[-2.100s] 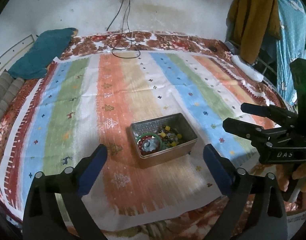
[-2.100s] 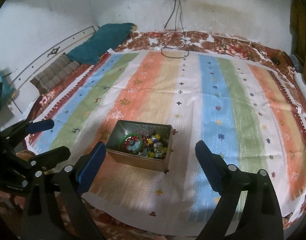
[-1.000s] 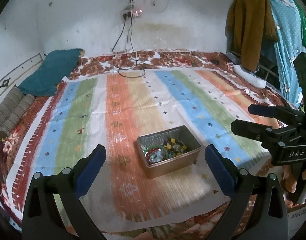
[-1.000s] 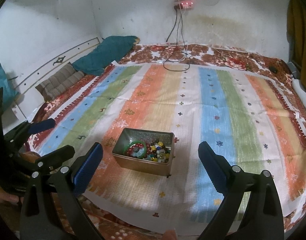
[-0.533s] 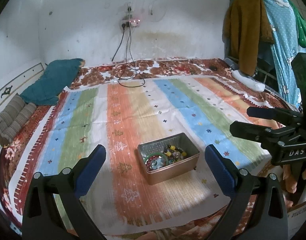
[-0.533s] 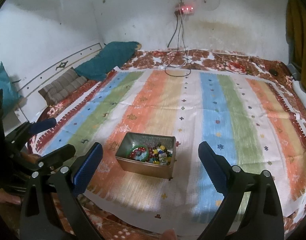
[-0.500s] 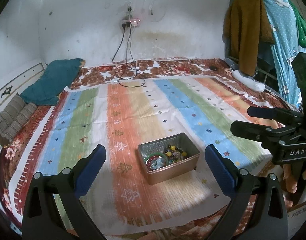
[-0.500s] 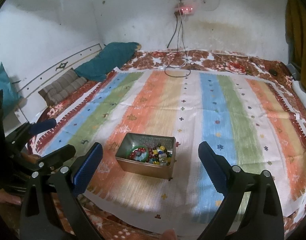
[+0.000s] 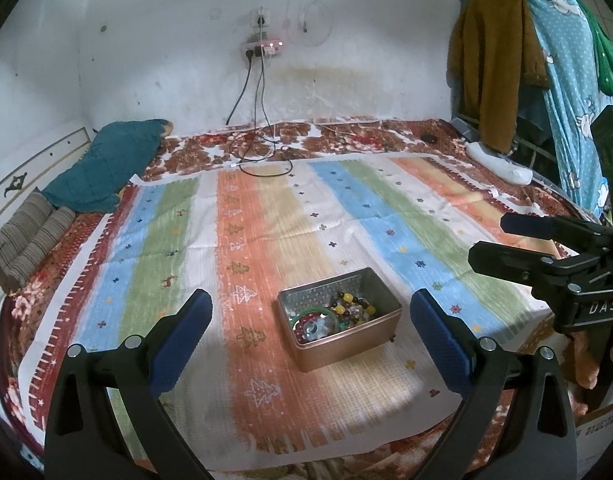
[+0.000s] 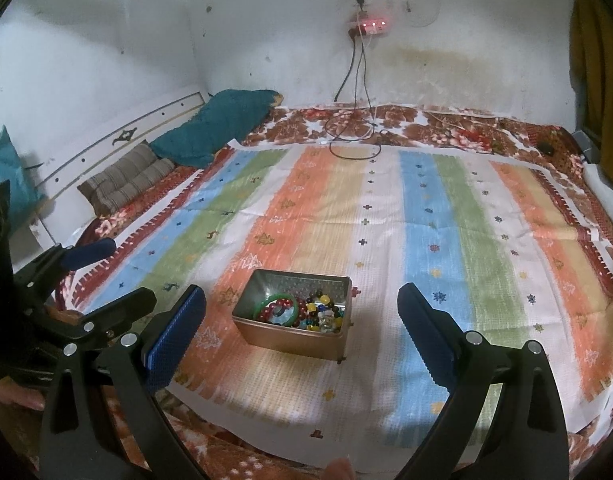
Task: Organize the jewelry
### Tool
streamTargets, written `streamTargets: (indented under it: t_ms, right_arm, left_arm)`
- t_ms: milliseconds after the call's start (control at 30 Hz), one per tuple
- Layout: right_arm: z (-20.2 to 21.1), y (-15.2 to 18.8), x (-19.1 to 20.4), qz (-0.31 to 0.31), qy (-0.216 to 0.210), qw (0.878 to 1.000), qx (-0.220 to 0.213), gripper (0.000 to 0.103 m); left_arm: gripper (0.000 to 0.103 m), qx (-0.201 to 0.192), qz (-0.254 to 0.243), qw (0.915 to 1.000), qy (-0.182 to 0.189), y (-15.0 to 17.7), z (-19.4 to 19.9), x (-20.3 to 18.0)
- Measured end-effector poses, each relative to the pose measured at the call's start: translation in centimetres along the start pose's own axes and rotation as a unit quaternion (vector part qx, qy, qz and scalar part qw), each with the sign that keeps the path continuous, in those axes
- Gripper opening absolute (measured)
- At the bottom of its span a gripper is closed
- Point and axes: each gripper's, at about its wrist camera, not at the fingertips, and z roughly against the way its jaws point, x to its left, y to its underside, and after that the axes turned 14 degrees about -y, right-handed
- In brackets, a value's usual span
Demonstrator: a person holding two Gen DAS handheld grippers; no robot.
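Observation:
A small open metal box [image 9: 346,344] sits on the striped cloth [image 9: 266,232] near the bed's front edge; it also shows in the right wrist view [image 10: 294,338]. Inside lie a green bangle [image 9: 315,313], red beads [image 10: 272,307] and mixed yellow and dark beads [image 9: 352,304]. My left gripper [image 9: 308,326] is open and empty, held back above the box. My right gripper [image 10: 302,320] is open and empty, also held back from the box. Each gripper shows from the side in the other's view, the right [image 9: 518,242] and the left [image 10: 106,276].
A teal pillow [image 9: 102,164] and a striped cushion [image 9: 26,236] lie at the left. Cables [image 9: 262,160] hang from a wall socket onto the bed's far side. Clothes [image 9: 526,64] hang at the right. A cardboard box [image 9: 602,420] stands at bottom right.
Both grippers have pulled back and tilted up from the box, so it looks smaller and more wall shows. Both stayed open. The box has not moved.

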Motion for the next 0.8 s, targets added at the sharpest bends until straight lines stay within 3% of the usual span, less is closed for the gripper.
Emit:
streamTargets:
  t_ms: [800]
  right_arm:
    - [0.32,0.07,0.32,0.006,0.002,1.000,0.001,0.098]
  left_arm:
    - [0.097,-0.004,-0.003,1.0000,0.003,-0.27,0.10,0.17]
